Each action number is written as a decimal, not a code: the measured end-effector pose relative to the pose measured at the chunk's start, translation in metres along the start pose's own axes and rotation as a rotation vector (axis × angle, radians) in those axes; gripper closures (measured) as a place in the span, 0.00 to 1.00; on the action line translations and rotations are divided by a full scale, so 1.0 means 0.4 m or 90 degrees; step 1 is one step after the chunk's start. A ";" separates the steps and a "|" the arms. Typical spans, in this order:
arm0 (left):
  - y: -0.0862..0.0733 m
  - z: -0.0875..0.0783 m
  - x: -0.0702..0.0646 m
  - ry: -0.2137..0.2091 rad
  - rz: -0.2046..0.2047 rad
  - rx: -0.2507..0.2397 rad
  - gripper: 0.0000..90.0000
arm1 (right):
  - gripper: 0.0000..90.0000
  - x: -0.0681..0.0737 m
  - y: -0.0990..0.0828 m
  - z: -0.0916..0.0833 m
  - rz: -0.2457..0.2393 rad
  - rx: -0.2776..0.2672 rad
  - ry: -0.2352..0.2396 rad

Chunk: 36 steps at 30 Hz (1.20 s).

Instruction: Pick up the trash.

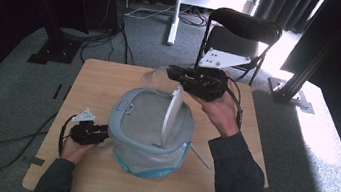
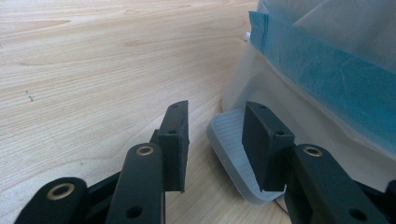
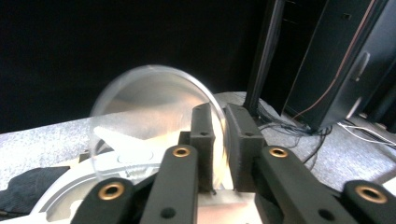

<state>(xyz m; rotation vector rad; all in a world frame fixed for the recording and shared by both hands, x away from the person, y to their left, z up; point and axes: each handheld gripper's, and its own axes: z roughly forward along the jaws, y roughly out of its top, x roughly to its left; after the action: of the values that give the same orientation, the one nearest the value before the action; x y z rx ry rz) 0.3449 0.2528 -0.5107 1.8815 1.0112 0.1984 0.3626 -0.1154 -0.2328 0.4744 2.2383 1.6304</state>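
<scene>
Plywood tabletop (image 1: 100,81) carries a grey-rimmed bin (image 1: 151,128) lined with a pale bag, centre of the high view. At lower left, the left gripper (image 1: 100,131) sits with jaws spread around the bin's grey foot pedal (image 2: 233,154), one pad seemingly touching it, not pinching. Upper centre right, the right gripper (image 1: 174,72) clamps a clear round lid (image 3: 154,116) by its edge, above the bin's far rim. Fitting the lid seems the step in hand; next, lower it level onto the rim.
</scene>
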 end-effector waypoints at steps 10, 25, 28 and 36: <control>0.000 0.000 0.000 0.000 0.001 0.001 0.68 | 0.87 0.000 -0.001 0.000 -0.002 -0.001 0.006; 0.000 0.001 0.000 0.000 0.001 0.002 0.68 | 0.87 -0.039 -0.008 -0.026 0.025 -0.018 -0.056; 0.000 0.000 0.000 0.000 0.002 0.002 0.68 | 0.87 -0.050 -0.011 -0.029 0.033 -0.019 -0.070; 0.000 0.000 0.000 0.001 0.001 0.002 0.68 | 0.87 -0.069 -0.029 -0.034 0.044 -0.014 -0.092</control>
<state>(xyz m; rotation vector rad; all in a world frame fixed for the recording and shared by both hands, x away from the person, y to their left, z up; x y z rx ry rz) 0.3449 0.2527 -0.5108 1.8853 1.0109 0.1991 0.3801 -0.1428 -0.2379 0.6488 2.1184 1.5989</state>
